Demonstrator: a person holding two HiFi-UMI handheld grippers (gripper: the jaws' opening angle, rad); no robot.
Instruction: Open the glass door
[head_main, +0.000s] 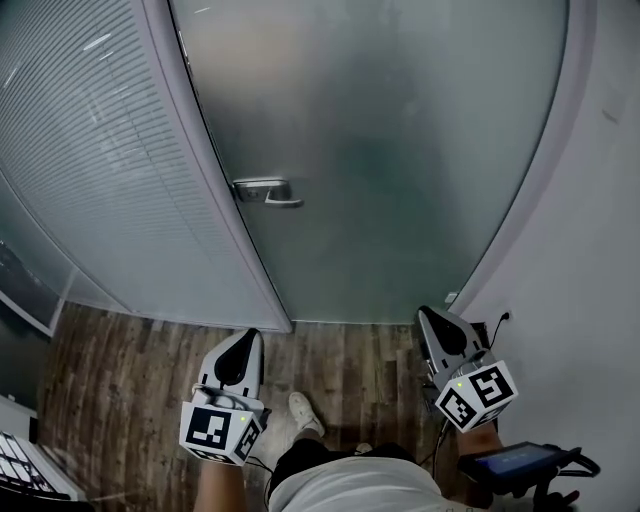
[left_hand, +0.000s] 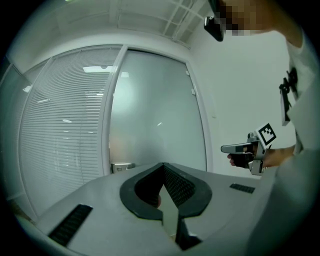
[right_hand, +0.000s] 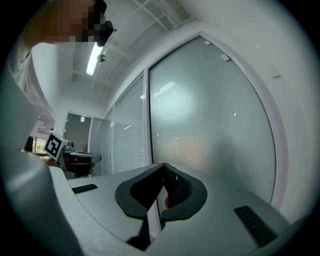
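The frosted glass door (head_main: 400, 150) stands closed ahead of me in its pale frame. Its metal lever handle (head_main: 268, 191) sits at the door's left edge, pointing right. My left gripper (head_main: 250, 336) hangs low above the floor, below the handle and well short of it, jaws shut and empty. My right gripper (head_main: 424, 314) is level with it near the door's lower right corner, also shut on nothing. In the left gripper view the handle (left_hand: 122, 166) shows just left of the closed tips (left_hand: 163, 165). The right gripper view has the door (right_hand: 210, 115) beyond its closed tips (right_hand: 163, 165).
A glazed wall with blinds (head_main: 90, 150) runs left of the door. A white wall (head_main: 590, 250) closes in on the right. The floor (head_main: 340, 360) is dark wood, with the person's shoe (head_main: 305, 412) on it. A dark device (head_main: 520, 462) sits at the bottom right.
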